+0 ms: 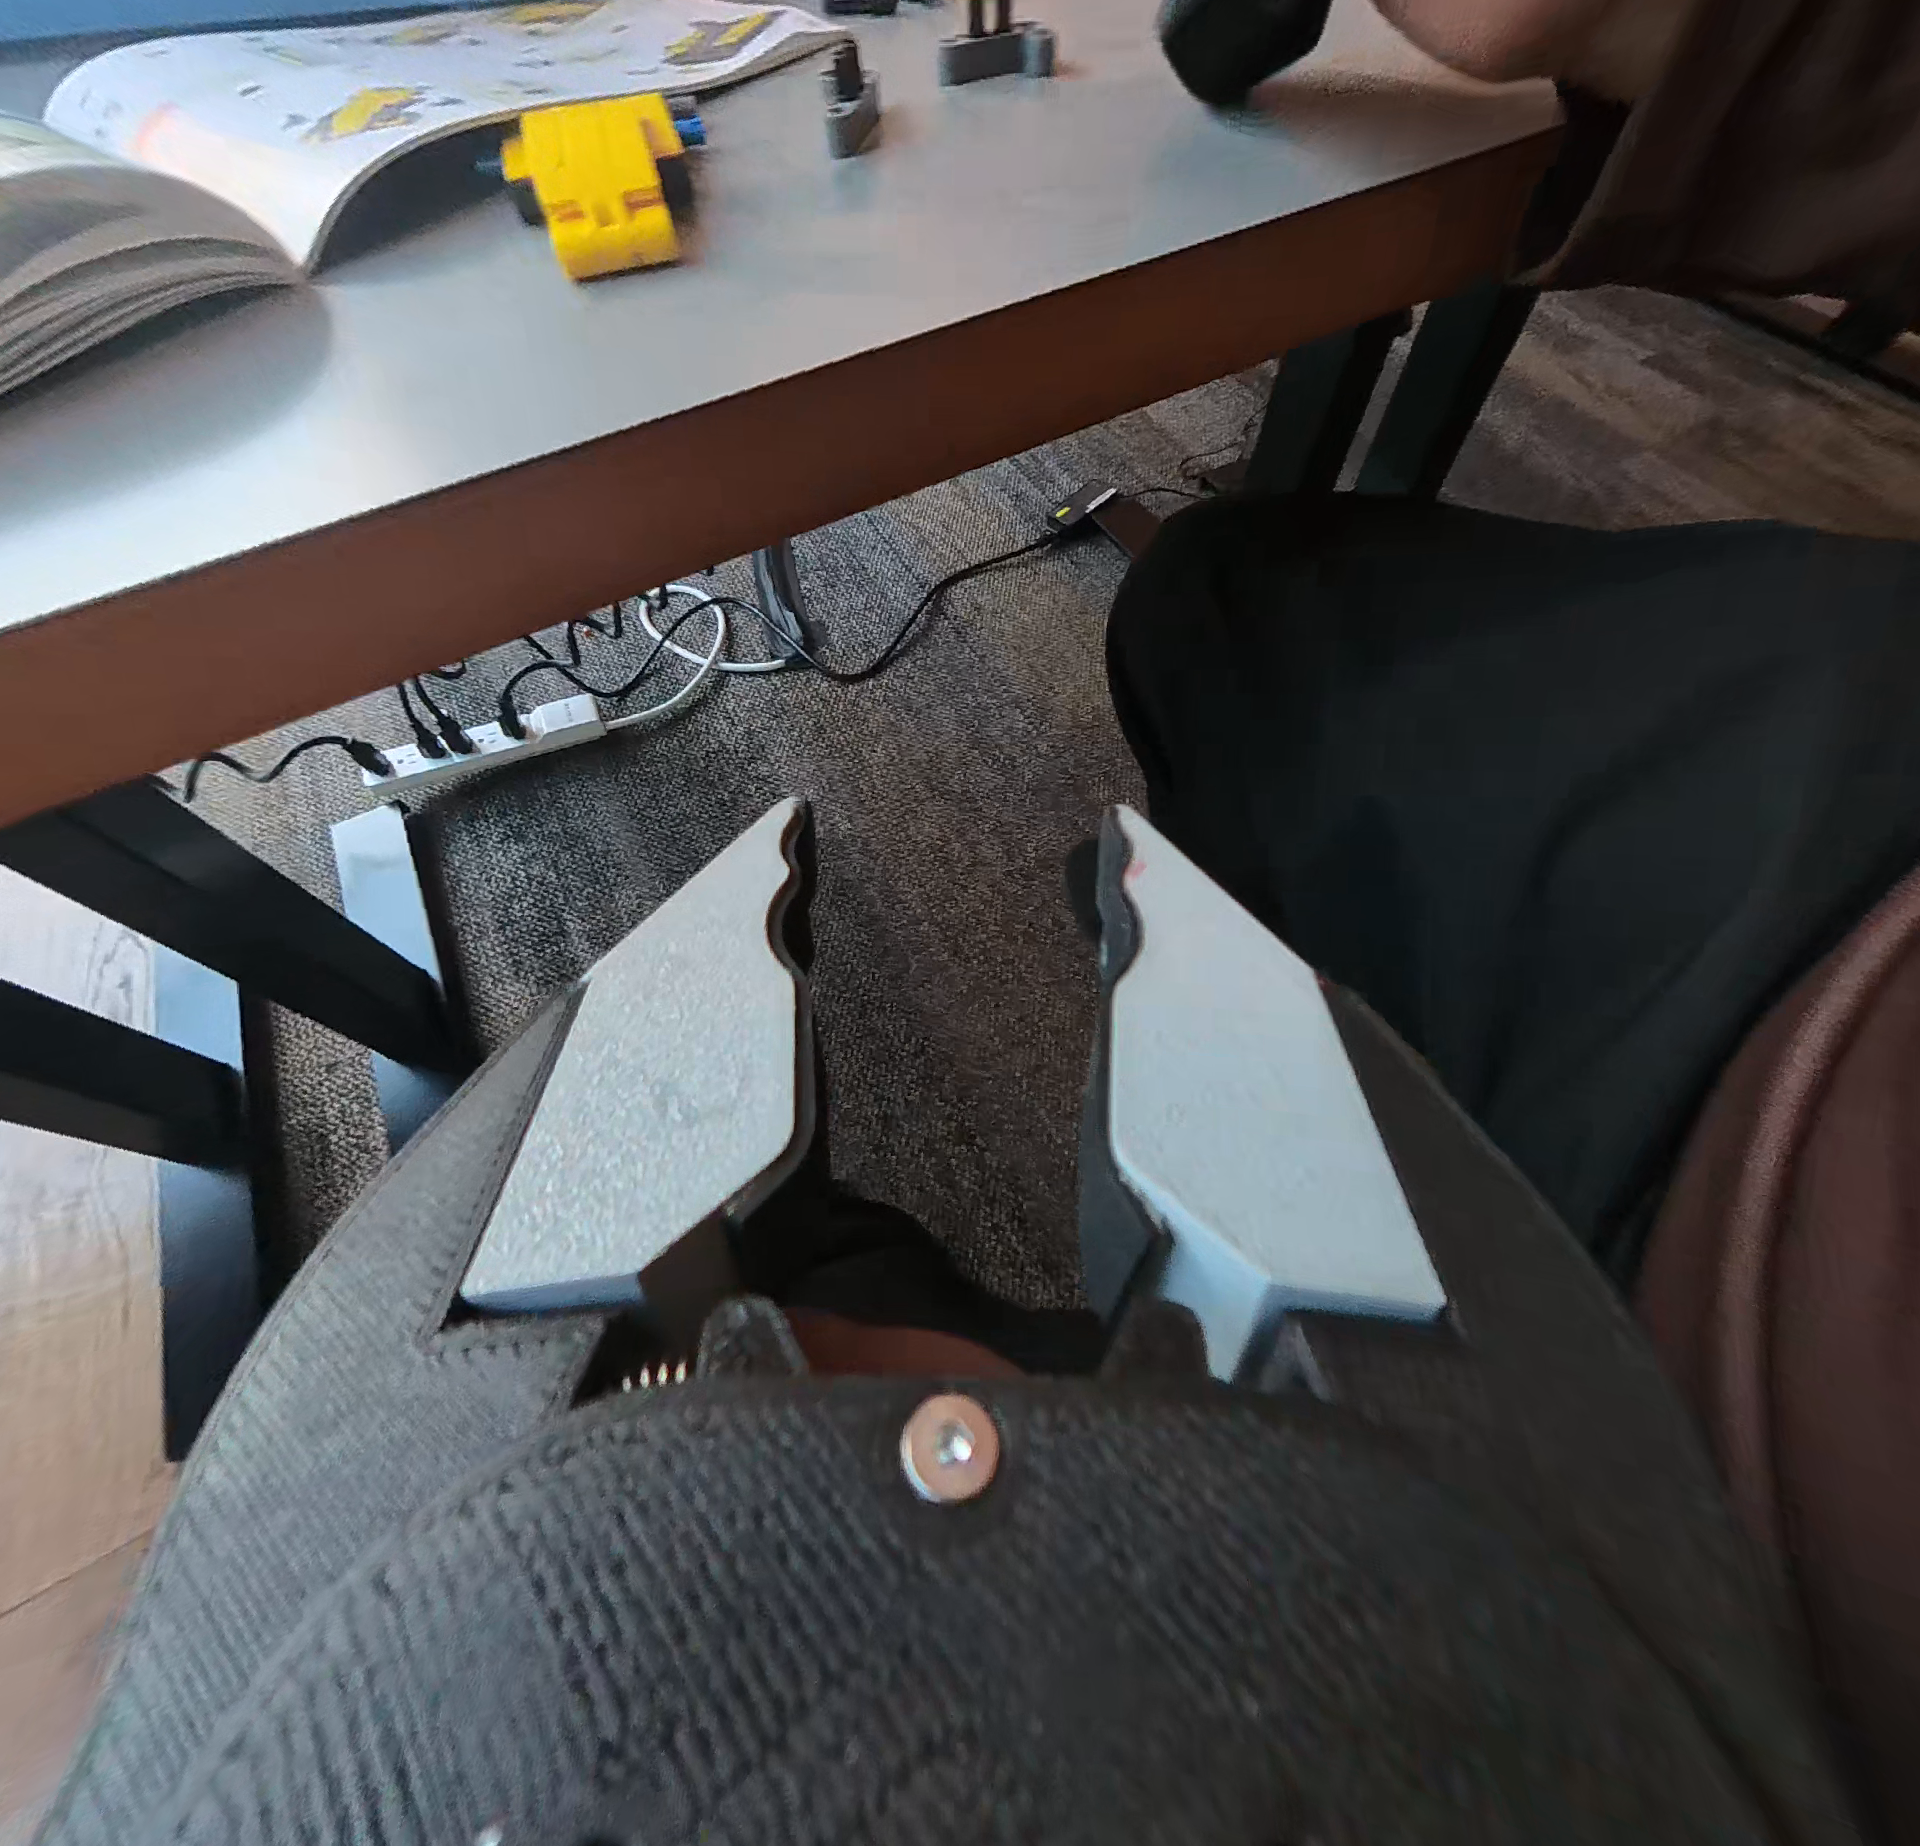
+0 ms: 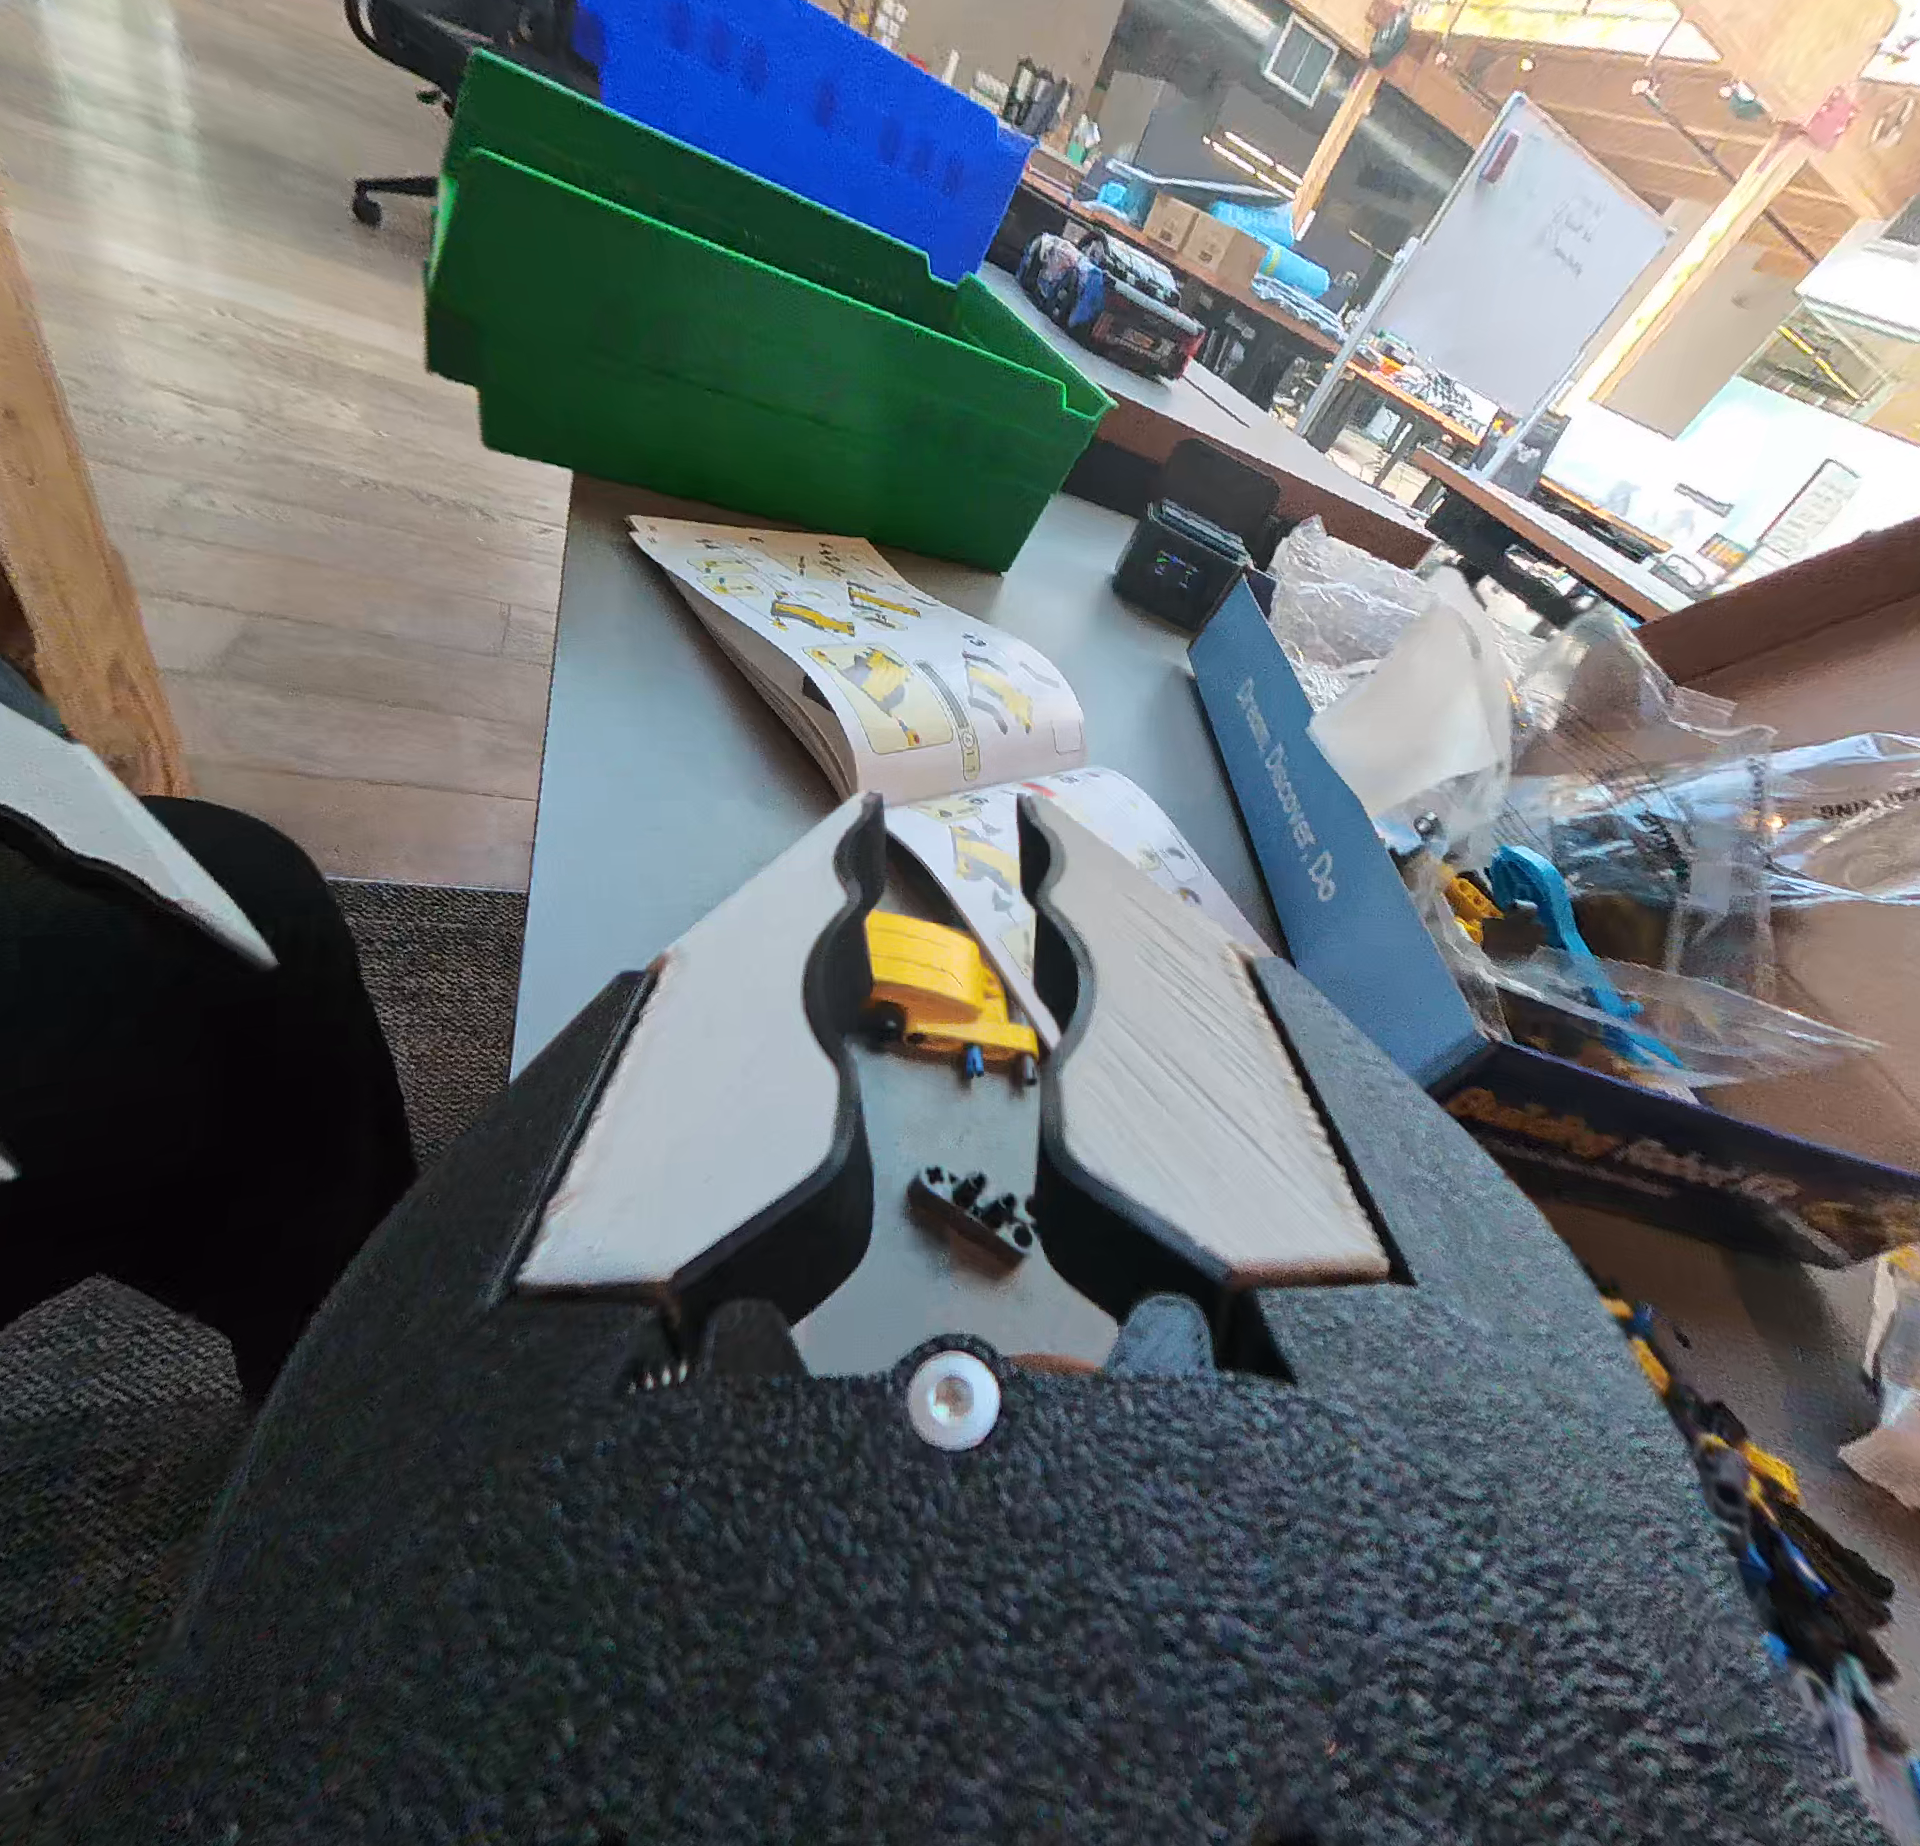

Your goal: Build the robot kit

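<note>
The left wrist view looked from below the table's [image 1: 727, 425] edge; the right sat close above it — both caught the yellow block [image 1: 597, 186].

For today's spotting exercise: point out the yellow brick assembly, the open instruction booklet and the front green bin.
yellow brick assembly [image 2: 951, 996], right wrist view, its top face.
open instruction booklet [image 2: 883, 653], right wrist view, left page.
front green bin [image 2: 727, 383], right wrist view, its near wall.

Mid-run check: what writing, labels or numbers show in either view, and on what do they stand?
I name carriers only, not wording.
Dark blue cardboard box flap: pale printed lettering, legible.
Dark blue box front: orange lettering, blurred.
White whiteboard: faint handwriting, unreadable.
Open paper instruction booklet: tiny print, too small.
Small black device: lit screen, too small.
</note>
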{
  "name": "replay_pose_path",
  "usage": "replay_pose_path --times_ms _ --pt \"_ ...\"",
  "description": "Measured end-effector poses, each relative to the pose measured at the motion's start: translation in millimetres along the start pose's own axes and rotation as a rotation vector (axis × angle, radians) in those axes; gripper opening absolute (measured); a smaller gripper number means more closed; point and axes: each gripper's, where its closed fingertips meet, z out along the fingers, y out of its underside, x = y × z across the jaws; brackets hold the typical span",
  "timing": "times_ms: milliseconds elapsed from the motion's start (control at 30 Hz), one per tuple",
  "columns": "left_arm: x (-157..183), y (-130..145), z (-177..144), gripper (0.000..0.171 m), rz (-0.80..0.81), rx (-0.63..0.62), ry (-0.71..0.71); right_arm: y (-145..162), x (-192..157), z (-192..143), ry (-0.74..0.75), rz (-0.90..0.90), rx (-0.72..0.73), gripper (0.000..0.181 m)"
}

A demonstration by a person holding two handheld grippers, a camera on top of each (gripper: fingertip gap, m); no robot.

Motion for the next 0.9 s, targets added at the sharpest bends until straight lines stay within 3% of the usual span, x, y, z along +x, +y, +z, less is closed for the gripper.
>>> replay_pose_path --times_ms 167,300,433,667,767,900 --pt "-34 -10 1 0.051 0.014 0.008 -0.042 -17 -4 15 -0.003 -0.039 0.050 0.021" --pt "-29 -42 4 0.050 -0.029 0.118 0.007 -46 -15 23 -0.042 0.048 0.070 0.022" --pt "-25 -66 -11 0.054 0.109 0.149 0.085 -71 -25 39 -0.047 0.042 0.074 0.022" --pt "-44 -68 -44 0.049 0.060 0.220 0.144 -119 -55 78 -0.074 0.061 0.076 0.021" --pt "-70 -62 -44 0.052 0.178 0.216 0.017 -135 -61 99 -0.092 0.072 0.032 0.020" --pt "-78 -74 -56 0.060 0.159 0.282 0.022 -139 -52 100 -0.047 0.220 0.020 0.022"
